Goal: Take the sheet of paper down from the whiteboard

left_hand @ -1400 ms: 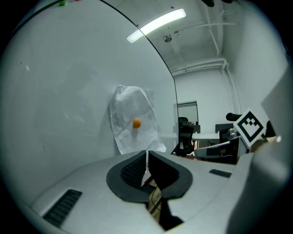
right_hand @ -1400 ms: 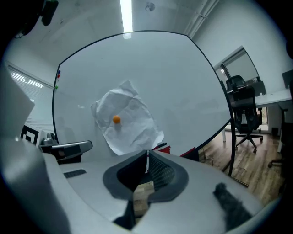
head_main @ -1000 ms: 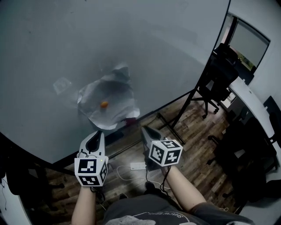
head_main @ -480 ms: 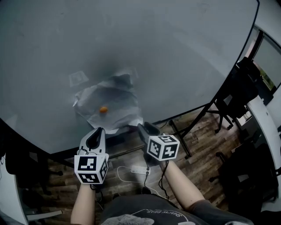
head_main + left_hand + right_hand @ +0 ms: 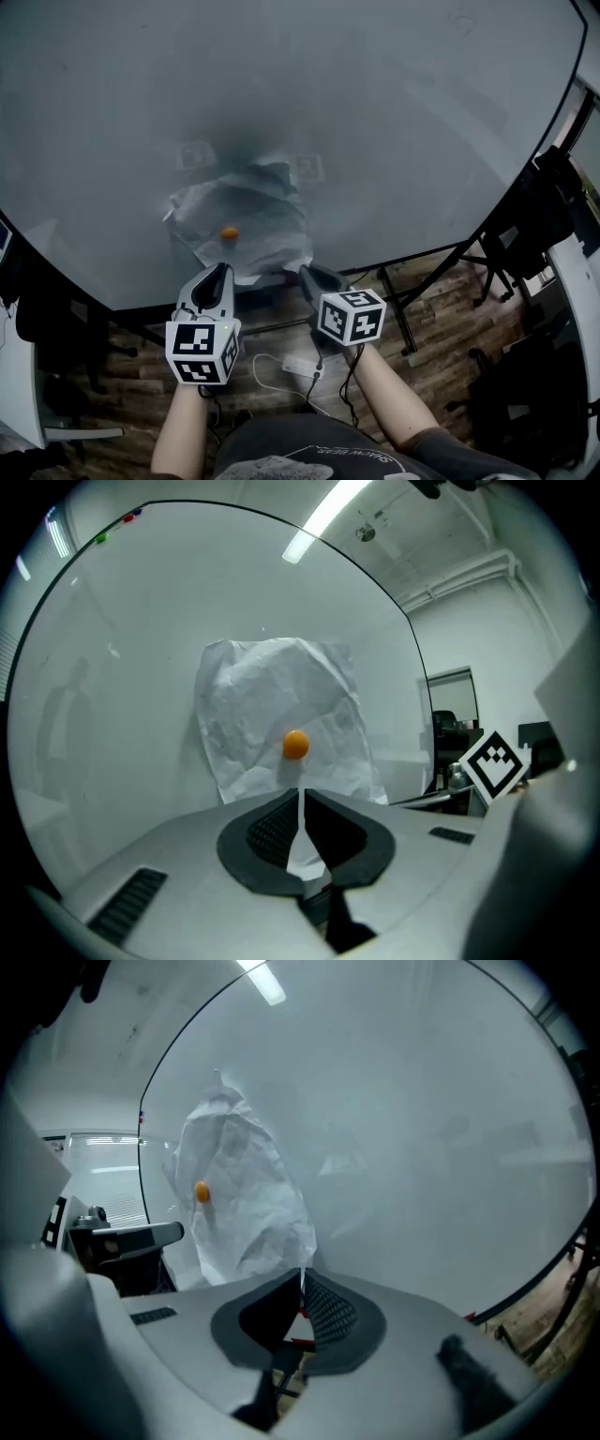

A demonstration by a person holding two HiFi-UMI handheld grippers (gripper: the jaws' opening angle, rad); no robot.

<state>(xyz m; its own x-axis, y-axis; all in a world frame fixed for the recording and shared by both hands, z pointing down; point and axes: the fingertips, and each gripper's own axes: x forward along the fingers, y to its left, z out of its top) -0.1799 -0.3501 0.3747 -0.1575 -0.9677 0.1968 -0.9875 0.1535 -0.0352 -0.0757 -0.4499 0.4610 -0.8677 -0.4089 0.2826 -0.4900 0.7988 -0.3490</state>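
Note:
A crumpled white sheet of paper [image 5: 246, 214] hangs on the grey whiteboard [image 5: 394, 103], pinned by a small orange magnet [image 5: 228, 232]. My left gripper [image 5: 221, 269] is shut just under the sheet's lower edge, below the magnet [image 5: 295, 744]; its tips [image 5: 301, 794] show nothing clearly between them. My right gripper [image 5: 304, 271] has just been closing at the sheet's lower right corner. In the right gripper view that corner of the paper [image 5: 242, 1199] runs down into the seam between the closed tips [image 5: 302, 1277]. The magnet [image 5: 202, 1192] sits up and to the left of it.
The board stands on black legs [image 5: 401, 302] over a wooden floor, where a white power strip [image 5: 298, 364] and cables lie. Black office chairs [image 5: 548, 202] stand at the right and dark furniture [image 5: 42, 323] at the left. Two faint square marks [image 5: 195, 155] show on the board.
Both grippers have come nearer the board under the sheet. The right one has moved up to the sheet's lower right corner. The head view has tilted up, so more of the board shows.

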